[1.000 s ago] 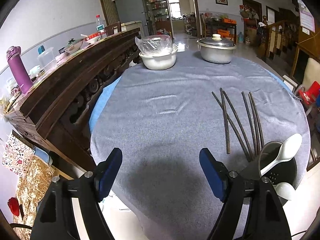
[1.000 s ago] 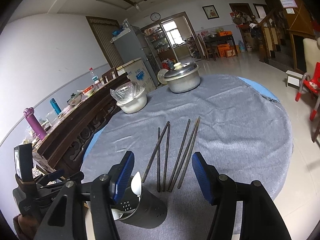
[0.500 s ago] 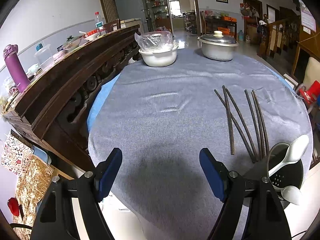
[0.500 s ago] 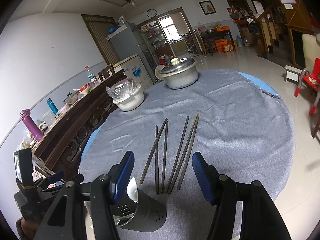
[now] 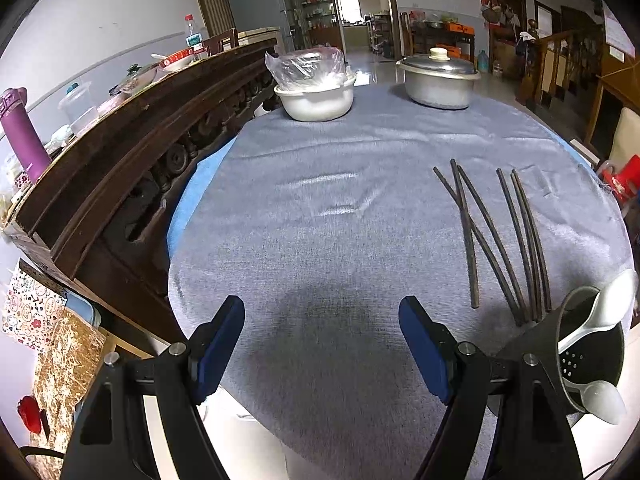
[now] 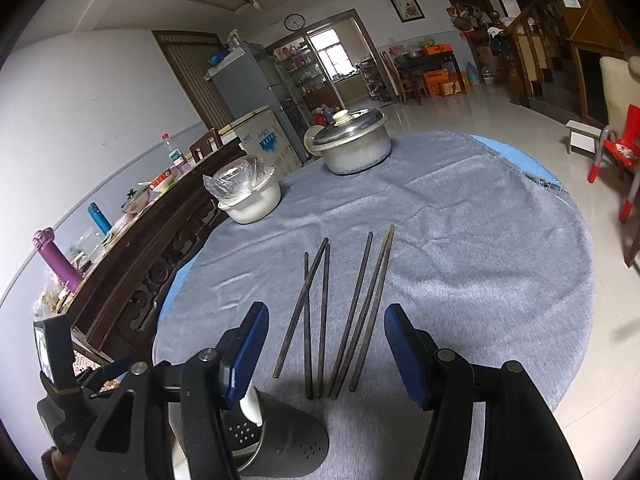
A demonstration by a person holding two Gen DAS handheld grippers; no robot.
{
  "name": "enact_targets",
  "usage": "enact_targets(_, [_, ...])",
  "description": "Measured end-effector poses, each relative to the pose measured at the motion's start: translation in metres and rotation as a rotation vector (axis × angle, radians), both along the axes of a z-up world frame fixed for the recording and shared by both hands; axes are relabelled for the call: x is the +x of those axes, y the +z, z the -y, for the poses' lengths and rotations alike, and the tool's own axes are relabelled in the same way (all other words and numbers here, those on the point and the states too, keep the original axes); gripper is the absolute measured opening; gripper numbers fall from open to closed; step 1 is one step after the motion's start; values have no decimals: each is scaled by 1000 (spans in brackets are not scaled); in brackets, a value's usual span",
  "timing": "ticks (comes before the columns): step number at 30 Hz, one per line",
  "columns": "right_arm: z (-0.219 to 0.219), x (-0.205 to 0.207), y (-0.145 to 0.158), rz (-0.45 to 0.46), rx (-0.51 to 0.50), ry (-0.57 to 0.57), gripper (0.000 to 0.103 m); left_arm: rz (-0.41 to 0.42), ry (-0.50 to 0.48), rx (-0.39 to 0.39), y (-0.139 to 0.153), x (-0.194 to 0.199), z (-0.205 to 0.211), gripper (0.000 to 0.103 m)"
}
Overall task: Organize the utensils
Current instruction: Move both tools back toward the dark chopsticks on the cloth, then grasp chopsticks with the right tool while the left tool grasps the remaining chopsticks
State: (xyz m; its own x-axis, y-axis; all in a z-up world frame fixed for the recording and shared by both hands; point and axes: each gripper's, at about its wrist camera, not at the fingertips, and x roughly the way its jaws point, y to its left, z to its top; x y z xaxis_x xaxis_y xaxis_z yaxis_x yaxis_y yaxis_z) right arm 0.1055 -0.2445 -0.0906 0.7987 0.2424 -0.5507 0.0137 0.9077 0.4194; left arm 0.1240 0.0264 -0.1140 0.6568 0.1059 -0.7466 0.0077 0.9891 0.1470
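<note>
Grey cloth [image 5: 320,240] covers the round worktop, and six dark chopsticks [image 6: 340,312] lie flat on it just ahead of the right claw [image 6: 322,344], which is wide and holds nothing. The left claw [image 5: 322,344] is wide and bare too, with the chopsticks off to its right and a dark holder [image 5: 592,344] with white spoons [image 5: 600,312] close by its right finger. Far ahead stand a white bowl [image 5: 316,100] under plastic and a metal pot [image 5: 438,80], with a dark wood cabinet [image 5: 140,152] to the left.
</note>
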Motion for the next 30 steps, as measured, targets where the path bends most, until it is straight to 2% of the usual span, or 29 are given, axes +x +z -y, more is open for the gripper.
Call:
enact_targets(7, [6,16,-6,-21,20,2,64,-29,-3,7,-9,11,3,80])
enact_targets(11, [11,35,-14,-64,17,10,63,-71,-26,-29,-13,25,4,80])
enact_targets(12, [14,42,-17,-82,18,10,62,-84,-36,-47,-14,31,4,80])
enact_targets(14, [20,58,-23,-113,31,18,52,-107,-51,-81,-17,42,5,80])
enact_targets(20, [44,109,-44,-203,95,4,39,-154,-105,-151,-22,82,16,80])
enact_targets(28, [55,173,-63,-293,104,13,31,-196,-158,-223,-31,135,34,80])
enact_targets(30, [56,182,-65,-309,132,39,31,-211,-175,-232,-33,146,39,80])
